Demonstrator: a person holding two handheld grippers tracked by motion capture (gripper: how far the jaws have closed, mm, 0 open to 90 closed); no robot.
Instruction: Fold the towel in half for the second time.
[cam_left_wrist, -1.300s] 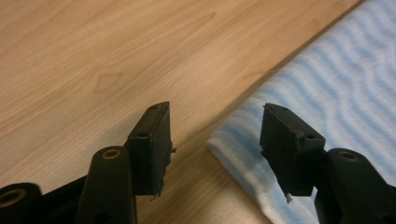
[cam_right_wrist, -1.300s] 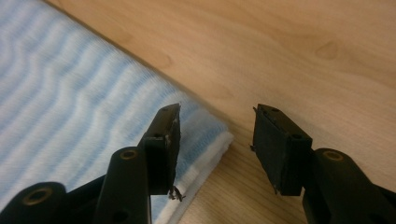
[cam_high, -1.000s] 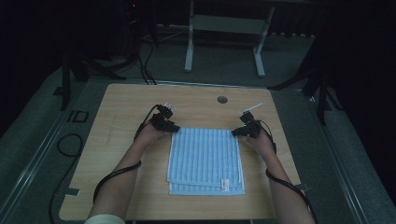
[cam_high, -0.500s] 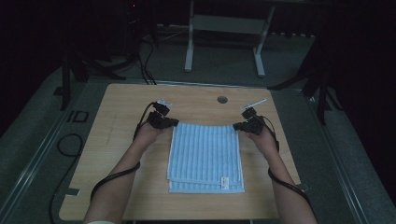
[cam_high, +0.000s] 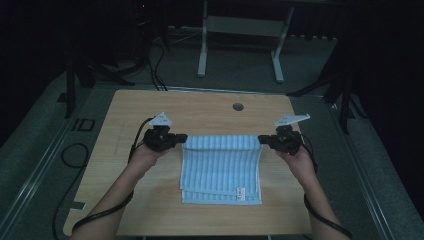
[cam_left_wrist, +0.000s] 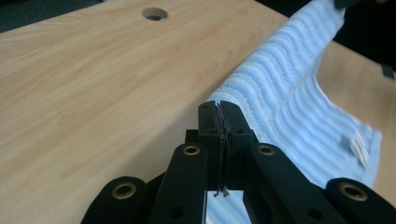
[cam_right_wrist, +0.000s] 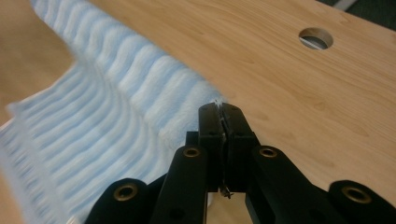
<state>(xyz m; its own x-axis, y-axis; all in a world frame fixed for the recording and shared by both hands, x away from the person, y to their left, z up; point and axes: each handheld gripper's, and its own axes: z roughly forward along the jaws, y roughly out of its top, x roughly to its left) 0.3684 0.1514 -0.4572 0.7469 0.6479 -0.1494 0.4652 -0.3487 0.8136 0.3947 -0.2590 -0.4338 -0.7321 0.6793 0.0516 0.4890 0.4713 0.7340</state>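
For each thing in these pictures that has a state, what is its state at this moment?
towel: folded, far edge lifted off the table, near part lying on it.
left gripper: shut on the towel's far left corner.
right gripper: shut on the towel's far right corner.
table: bare wood around the towel.

Light blue striped towel, folded in layers, far edge lifted off the table and stretched taut between both far corners; near edge, with small white label, lay flat.
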